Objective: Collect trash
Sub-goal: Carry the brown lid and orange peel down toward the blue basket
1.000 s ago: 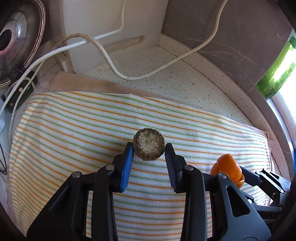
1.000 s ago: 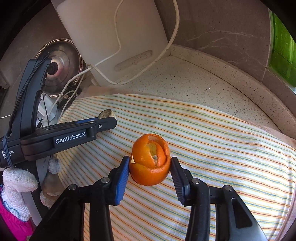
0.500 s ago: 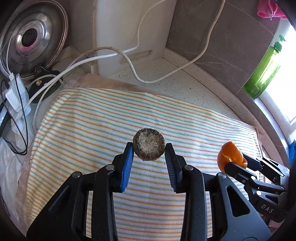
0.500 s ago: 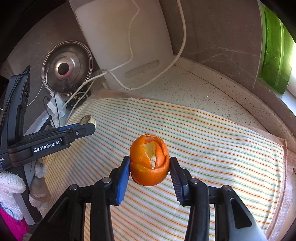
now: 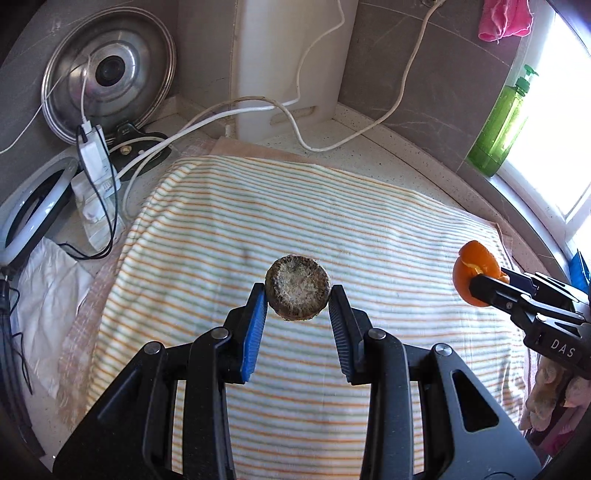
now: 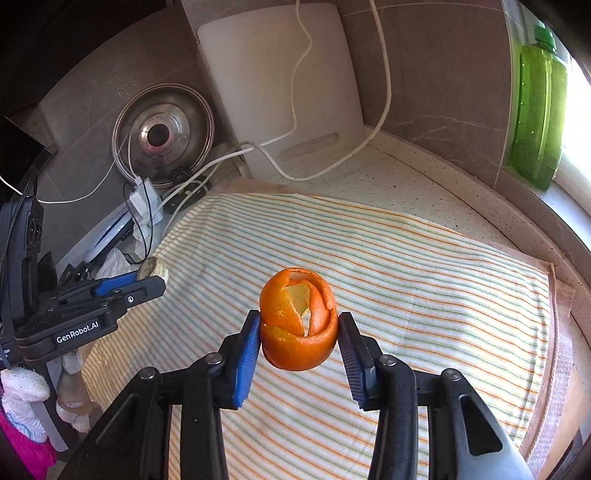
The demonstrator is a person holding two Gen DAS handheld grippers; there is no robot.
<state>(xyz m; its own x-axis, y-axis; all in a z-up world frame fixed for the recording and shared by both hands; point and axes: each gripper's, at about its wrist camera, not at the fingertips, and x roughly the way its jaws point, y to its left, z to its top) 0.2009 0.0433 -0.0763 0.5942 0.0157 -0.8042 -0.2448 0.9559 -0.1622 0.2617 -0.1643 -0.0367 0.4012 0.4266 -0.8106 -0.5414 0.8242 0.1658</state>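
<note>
While both tools hang above the striped cloth (image 5: 332, 221), each one has exactly one piece of trash in its grip. Left gripper (image 5: 297, 301): jaws closed down to the width of a round, brownish, crusty plug (image 5: 297, 291), one blue pad pressed on either side, and the piece is clear of the cloth, held up in the air. What that plug is made of, I cannot tell. From the right wrist view the same piece (image 6: 153, 267) peeks past the tip of the left tool at the left edge of the cloth.

Right gripper (image 6: 299, 334): jaws narrowed onto one curled orange peel (image 6: 297, 321), pads squeezing its lower half, the hollow shell opening upward with pale pith showing inside. It too is lifted off the cloth. In the left wrist view that peel (image 5: 472, 273) sits at the far right, pinched at the end of the black tool.

Around the back: one steel pot lid (image 5: 109, 79) leaning on the wall, one white cutting board (image 6: 280, 85) standing upright beside it, two white cables (image 5: 303, 122) trailing over the speckled counter (image 6: 406, 188), one white charger (image 5: 92, 155) plugged in near the lid. One green bottle (image 5: 500, 125) stands by the window, one pink rag (image 5: 504, 18) hangs above it. One white ring light (image 5: 29, 206) lies at the left.
</note>
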